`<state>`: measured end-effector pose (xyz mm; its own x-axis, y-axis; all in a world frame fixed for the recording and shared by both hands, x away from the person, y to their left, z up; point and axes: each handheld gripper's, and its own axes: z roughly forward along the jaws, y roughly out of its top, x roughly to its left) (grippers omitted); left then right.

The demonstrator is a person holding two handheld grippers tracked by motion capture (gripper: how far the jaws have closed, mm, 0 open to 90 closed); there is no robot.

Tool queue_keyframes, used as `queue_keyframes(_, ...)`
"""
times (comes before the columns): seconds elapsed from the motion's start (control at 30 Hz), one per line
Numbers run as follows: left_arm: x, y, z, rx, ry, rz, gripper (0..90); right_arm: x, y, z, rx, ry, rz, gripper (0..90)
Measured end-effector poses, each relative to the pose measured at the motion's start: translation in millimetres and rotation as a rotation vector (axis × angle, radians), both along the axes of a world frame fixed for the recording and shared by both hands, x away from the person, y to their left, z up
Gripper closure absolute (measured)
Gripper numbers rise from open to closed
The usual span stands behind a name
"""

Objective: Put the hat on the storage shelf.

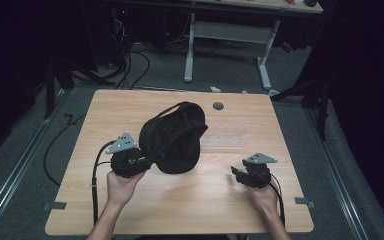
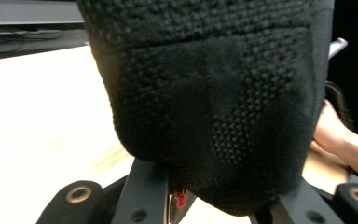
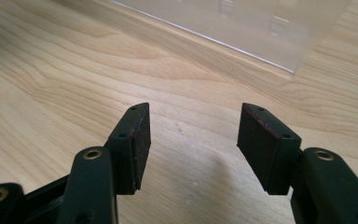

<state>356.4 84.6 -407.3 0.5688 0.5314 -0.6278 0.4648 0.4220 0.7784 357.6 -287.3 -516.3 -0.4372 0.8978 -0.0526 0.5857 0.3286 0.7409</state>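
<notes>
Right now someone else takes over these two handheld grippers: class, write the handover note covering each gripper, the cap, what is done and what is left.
Left gripper: shut on the black knit cap, pinching its edge; the cap hangs off the jaws over the middle of the wooden table, lifted or resting cannot be told.
Right gripper: open, nothing between its pads, low over bare tabletop at the right.
A clear plastic sheet lies flat on the table ahead of the right gripper.
Done: cap gripped on one side.
Left: probably a second grip with the right gripper, then arranging the cap.

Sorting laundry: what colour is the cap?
Black knit cap; the left gripper view shows it best.
</notes>
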Motion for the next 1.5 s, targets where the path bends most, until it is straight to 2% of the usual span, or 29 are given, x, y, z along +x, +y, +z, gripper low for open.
queue_keyframes(0.2,7.8,5.0,6.7,-0.019,0.013,0.065,75.1,0.8,-1.7,-12.3,-0.045,0.001,-0.006,42.5)
queue_keyframes(0.23,8.7,5.6,8.2,-0.022,0.011,0.074,75.1,0.3,-3.0,-14.1,-0.03,-0.009,-0.008,42.4)
queue_keyframes(0.37,11.1,7.8,15.3,-0.024,-0.004,0.096,75.2,2.8,-7.6,-14.2,0.006,0.021,-0.02,41.1)
queue_keyframes(0.43,13.4,8.6,19.7,-0.044,-0.006,0.102,75.1,4.6,-9.9,-14.2,0.027,0.034,-0.034,40.3)
queue_keyframes(0.53,20.0,10.2,25.9,-0.066,0.005,0.107,75.1,4.1,-8.5,-14.2,0.015,0.03,-0.034,40.0)
queue_keyframes(0.67,29.1,8.5,32.1,-0.041,-0.006,0.138,75.1,4.2,-8.6,-14.3,0.021,0.035,-0.039,39.1)
queue_keyframes(0.77,36.1,6.8,36.4,-0.037,-0.006,0.168,75.0,4.2,-8.6,-14.4,0.019,0.033,-0.038,38.8)
queue_keyframes(0.97,49.0,1.8,40.5,0.009,-0.008,0.229,74.9,3.9,-8.3,-14.2,0.019,0.035,-0.041,38.5)
queue_keyframes(1.5,75.1,-12.9,37.2,0.103,0.023,0.343,74.6,4.2,-8.6,-14.3,0.015,0.031,-0.038,38.2)
